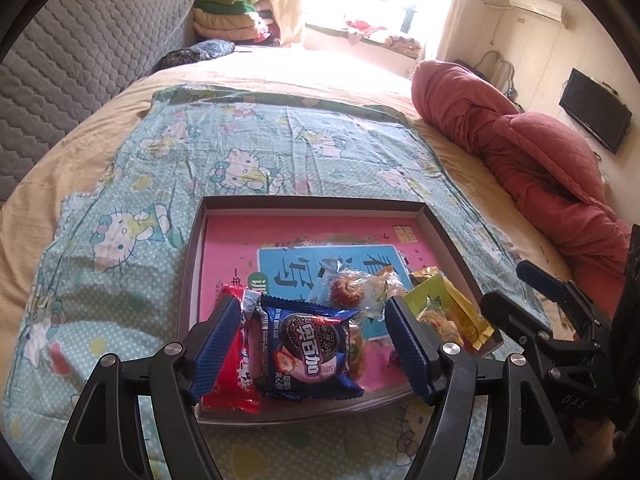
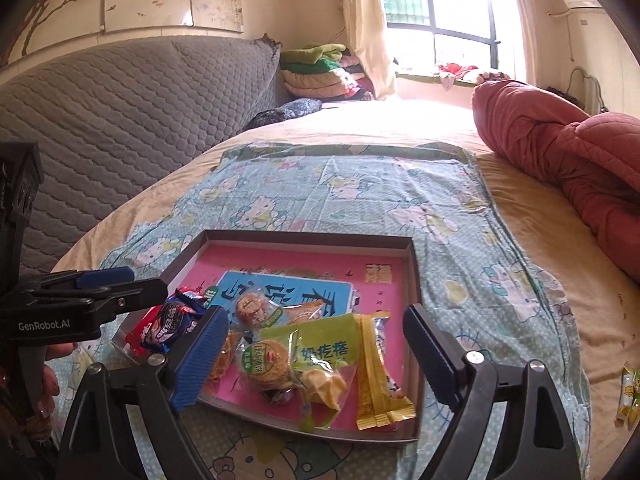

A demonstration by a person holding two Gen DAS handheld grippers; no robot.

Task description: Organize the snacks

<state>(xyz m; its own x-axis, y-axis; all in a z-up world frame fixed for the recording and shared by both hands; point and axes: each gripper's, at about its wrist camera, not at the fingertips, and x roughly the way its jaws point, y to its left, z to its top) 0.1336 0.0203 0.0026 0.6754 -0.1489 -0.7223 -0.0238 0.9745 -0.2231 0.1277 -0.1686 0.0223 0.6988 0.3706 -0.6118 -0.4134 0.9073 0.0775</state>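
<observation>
Snacks gathered in a shallow tray (image 1: 448,236) on the bed.
Both the left gripper (image 1: 316,344) and right gripper (image 2: 316,356) are held spread wide above it, nothing grasped; the blue cookie packet (image 1: 308,356) lies between the left fingers.

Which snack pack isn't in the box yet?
The small yellow-green pack lying on the bedsheet far right; all the others sit inside the box.
</observation>
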